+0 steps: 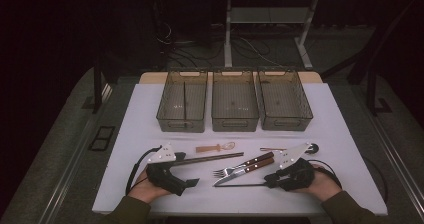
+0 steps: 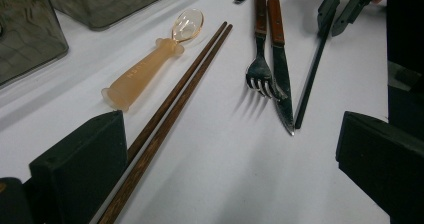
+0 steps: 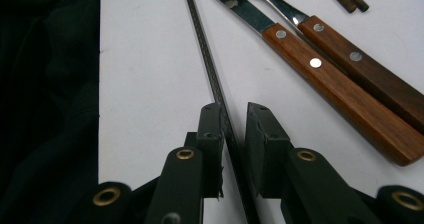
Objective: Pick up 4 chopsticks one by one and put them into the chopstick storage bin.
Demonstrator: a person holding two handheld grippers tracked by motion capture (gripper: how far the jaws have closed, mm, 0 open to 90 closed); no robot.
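Note:
A thin black rod (image 3: 207, 54) lies on the white table (image 1: 325, 124) near its front edge, also visible as the black rod (image 1: 240, 185). My right gripper (image 3: 234, 111) straddles its end: the left pad sits against the rod and a narrow gap shows at the right pad. A wooden-handled knife (image 3: 320, 79) and fork (image 3: 370, 74) lie just beside it. My left gripper (image 1: 189, 170) rests on the table at the left, jaws wide open, with the brown chopsticks (image 2: 175, 109) running past its left jaw. An amber spoon (image 2: 150, 69) lies beyond them.
Three mesh baskets (image 1: 182, 125) (image 1: 235, 125) (image 1: 287, 125) stand in a row at the back of the table. A small thin utensil (image 1: 270, 149) lies behind the right gripper. The person's hands and sleeves are at the front edge.

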